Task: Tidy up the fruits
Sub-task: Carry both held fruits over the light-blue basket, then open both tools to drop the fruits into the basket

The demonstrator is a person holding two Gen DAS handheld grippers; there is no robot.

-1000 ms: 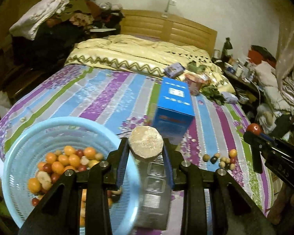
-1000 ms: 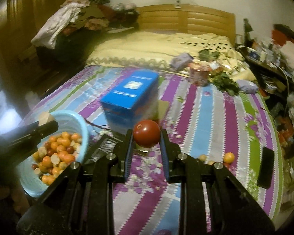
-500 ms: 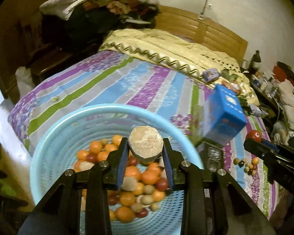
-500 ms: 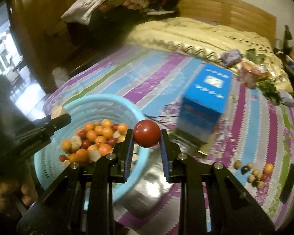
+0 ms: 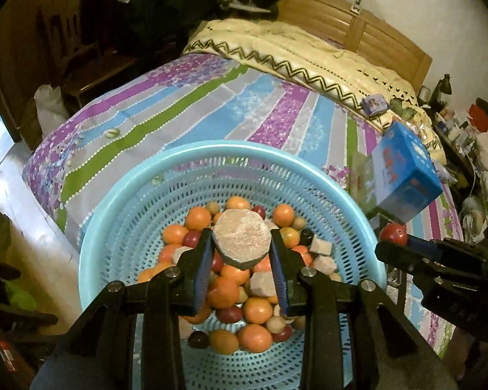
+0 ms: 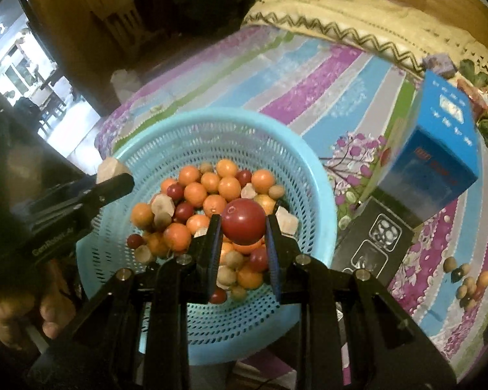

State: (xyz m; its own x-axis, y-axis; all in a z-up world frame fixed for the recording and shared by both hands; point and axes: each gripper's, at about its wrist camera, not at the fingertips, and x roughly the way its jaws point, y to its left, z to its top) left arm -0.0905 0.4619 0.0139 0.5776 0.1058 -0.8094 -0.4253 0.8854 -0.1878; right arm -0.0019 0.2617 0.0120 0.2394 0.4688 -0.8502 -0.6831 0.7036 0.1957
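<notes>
From the left wrist, the left hand-held gripper clamps a pale cut fruit slice above the blue basket of mixed fruit on the striped bed. From the right wrist, the right hand-held gripper grips a red fruit over the same basket, a blue box to its right and loose fruit farther right.

The basket is pale turquoise, pierced with rows of small slots. Inside it lie orange, dark red and beige-tan fruits. The bed sheet carries purple, blue, grey and green stripes with a floral print. The quilt is cream with a black zigzag border. The box is bright blue.
</notes>
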